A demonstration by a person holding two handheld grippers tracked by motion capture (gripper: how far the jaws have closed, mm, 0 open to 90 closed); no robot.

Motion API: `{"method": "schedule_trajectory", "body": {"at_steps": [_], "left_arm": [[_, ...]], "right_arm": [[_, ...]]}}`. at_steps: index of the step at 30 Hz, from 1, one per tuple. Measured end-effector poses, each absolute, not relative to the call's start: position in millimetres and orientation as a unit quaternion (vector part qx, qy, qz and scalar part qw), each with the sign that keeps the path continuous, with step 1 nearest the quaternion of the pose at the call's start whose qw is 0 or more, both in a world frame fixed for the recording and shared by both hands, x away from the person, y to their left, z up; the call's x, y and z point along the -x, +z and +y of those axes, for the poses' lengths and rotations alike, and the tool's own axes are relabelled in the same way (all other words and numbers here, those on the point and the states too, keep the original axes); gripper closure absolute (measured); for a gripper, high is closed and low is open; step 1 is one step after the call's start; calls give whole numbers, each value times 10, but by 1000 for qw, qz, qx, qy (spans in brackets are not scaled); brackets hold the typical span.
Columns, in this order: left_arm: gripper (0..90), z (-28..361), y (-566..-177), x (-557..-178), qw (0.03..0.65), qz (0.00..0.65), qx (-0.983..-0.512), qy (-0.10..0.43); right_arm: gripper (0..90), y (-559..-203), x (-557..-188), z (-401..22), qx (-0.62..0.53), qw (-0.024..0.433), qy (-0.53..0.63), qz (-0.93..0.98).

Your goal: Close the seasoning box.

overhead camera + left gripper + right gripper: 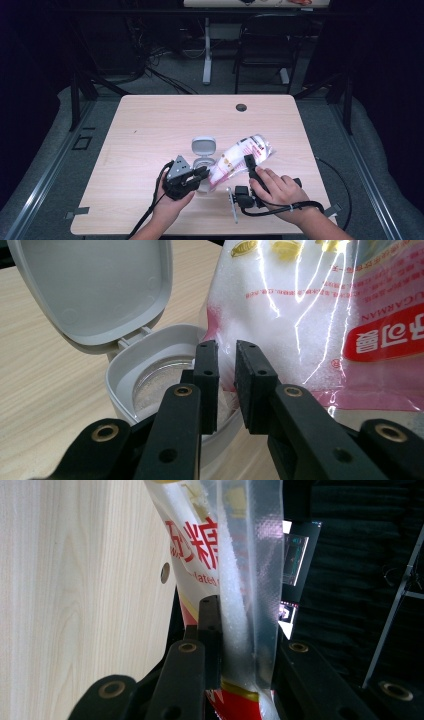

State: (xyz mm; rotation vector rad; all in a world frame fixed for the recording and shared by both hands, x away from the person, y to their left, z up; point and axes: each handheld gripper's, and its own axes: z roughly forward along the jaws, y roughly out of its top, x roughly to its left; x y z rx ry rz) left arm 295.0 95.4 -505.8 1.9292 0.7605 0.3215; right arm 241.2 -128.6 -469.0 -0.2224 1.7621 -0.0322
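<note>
A small grey container (204,163) stands on the table with its flip lid (203,146) tilted up and open. My left gripper (201,173) is shut on the container's near rim (120,375), one jaw inside the wall and one outside, as the left gripper view (226,350) shows. A clear bag of white granules with red print (241,152) is tipped, its lower end at the container's mouth. My right gripper (248,162) is shut on the bag (200,545), its film pinched between the jaws (245,630). The bag (310,315) looms just right of the lid (95,290).
The wooden table (150,125) has a round cable hole (241,107) at its far side. A black chair (265,45) and a desk leg (207,55) stand on the floor beyond. A black cable (340,185) trails from the right gripper past the table's right edge.
</note>
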Motion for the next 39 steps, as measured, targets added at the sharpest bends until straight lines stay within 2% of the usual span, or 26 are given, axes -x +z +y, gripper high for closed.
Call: {"method": "schedule_trajectory", "body": {"at_steps": [27,30,39], "left_arm": [[798,961,-5054,-2953,501,315,-795,133],[798,958,-5056,-2953,500,315,-795,133],[798,958,-5054,-2952,502,316,-794,132]], "right_arm": [[823,-4619,-2381,-1239,85,628,-3,774],[825,-4653,-2353,-1226,82,644,2,760],[831,-4678,-2352,-1223,78,650,10,756]]}}
